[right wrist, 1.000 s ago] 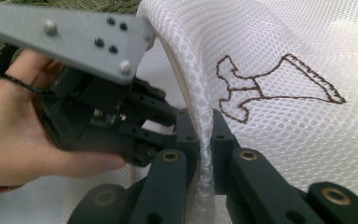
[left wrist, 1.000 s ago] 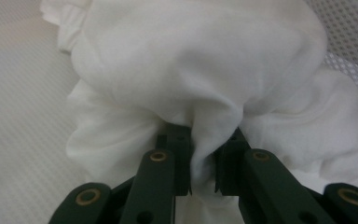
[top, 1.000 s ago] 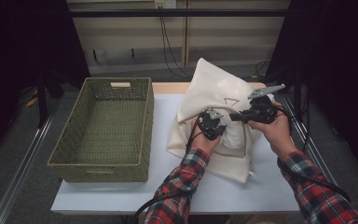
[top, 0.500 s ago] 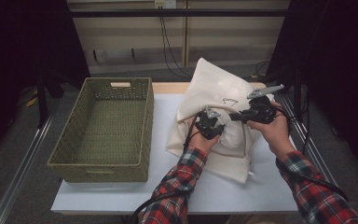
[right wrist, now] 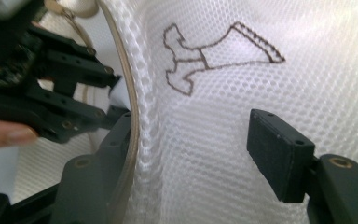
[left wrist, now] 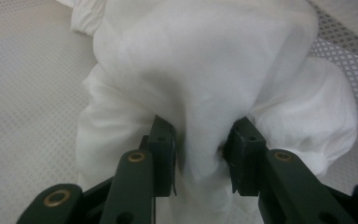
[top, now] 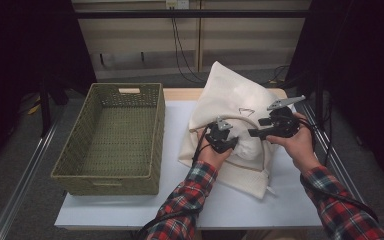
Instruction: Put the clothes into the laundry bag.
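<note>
We're gripping white cloth [left wrist: 205, 93] with left gripper [left wrist: 200, 149] inside the mesh bag [top: 230, 100], frame centre; right gripper [right wrist: 200, 140] fingers opening, releasing the bag rim. Basket [top: 75, 175] awaiting transfer.

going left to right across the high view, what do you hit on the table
wicker basket → left gripper, at the white mesh laundry bag → right gripper, also at the bag

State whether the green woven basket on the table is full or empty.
Empty. The high view looks straight into the basket: its woven floor and inner walls are bare, and the white mesh bag lies beside it on the table.
</note>
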The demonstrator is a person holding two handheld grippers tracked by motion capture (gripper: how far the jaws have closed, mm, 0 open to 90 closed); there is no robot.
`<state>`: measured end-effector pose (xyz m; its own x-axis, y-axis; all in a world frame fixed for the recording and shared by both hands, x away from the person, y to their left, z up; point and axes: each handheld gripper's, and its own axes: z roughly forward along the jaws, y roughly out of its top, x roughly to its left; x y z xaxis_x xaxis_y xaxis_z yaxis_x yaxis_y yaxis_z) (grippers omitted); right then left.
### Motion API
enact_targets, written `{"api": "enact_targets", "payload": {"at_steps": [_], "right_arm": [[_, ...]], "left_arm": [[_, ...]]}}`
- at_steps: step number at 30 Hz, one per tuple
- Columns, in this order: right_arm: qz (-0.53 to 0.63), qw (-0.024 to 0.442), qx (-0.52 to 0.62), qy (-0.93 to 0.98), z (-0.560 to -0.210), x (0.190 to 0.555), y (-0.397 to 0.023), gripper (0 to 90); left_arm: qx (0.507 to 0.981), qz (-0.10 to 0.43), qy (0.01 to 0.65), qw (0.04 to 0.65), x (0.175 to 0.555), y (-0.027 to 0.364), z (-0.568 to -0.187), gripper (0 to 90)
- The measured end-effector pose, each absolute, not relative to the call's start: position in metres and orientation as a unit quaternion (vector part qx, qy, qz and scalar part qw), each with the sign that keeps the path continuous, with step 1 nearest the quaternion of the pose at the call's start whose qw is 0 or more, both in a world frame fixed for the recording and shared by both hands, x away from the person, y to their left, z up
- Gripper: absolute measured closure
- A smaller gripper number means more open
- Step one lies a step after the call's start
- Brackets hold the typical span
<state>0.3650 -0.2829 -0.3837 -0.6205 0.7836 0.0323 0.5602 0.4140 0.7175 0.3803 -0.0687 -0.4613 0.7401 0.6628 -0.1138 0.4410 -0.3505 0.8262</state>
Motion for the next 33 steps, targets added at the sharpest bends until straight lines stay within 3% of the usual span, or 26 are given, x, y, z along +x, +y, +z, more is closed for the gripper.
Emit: {"api": "enact_targets", "payload": {"at_steps": [14, 21, 26, 30, 33], "right_arm": [[0.330, 0.224, 0.444, 0.803, -0.391, 0.379, -0.293, 40.3], [0.325, 0.204, 0.452, 0.805, -0.398, 0.388, -0.290, 32.3], [0.320, 0.202, 0.456, 0.805, -0.403, 0.391, -0.289, 33.2], [0.309, 0.205, 0.451, 0.812, -0.407, 0.392, -0.287, 45.4], [0.300, 0.208, 0.450, 0.815, -0.409, 0.392, -0.289, 59.9]], "left_arm": [[0.813, 0.120, 0.336, 0.460, 0.380, -0.064, -0.464, 66.0], [0.815, 0.115, 0.334, 0.459, 0.379, -0.061, -0.466, 64.7], [0.815, 0.115, 0.336, 0.458, 0.378, -0.061, -0.467, 62.9], [0.816, 0.113, 0.335, 0.457, 0.376, -0.061, -0.468, 58.9], [0.813, 0.110, 0.333, 0.466, 0.373, -0.059, -0.470, 53.2]]}}
